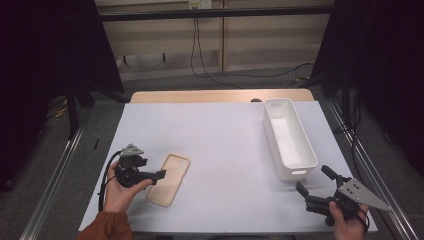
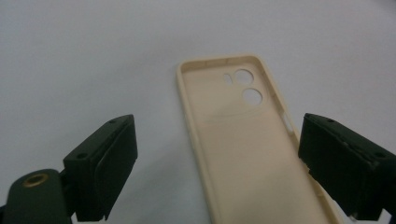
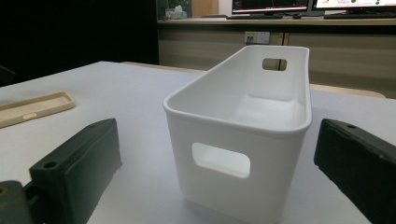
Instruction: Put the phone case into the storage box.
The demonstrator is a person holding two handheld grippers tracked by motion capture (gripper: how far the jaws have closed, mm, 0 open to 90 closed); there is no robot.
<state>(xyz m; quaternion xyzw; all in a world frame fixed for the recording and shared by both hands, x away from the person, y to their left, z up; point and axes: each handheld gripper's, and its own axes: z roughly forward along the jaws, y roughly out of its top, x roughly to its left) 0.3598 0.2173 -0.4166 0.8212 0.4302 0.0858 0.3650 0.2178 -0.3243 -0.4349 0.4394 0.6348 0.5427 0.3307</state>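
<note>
While the person's left hand [image 1: 120,192] holds the left gripper [image 1: 159,174] low over the white table cover [image 1: 225,150], its jaws stand apart, released, with nothing pressed between the pads. Seen from the left gripper view, the beige soft-plastic phone case [image 2: 243,140] lies flat on the cover, hollow side up, camera cut-outs at the far end; one long edge runs just beside the right-hand jaw, the other jaw stands clear of it over bare cover. From the high view, the case sits near the front left of the table, touching or just beside the gripper's tip; contact cannot be settled.

At the front right, the right hand [image 1: 347,225] holds the right gripper [image 1: 312,182], jaws wide and empty, pointed at the near end of the white rectangular plastic bin [image 3: 243,126]. Bin stands upright, lengthwise away from the person, well apart from the case.
</note>
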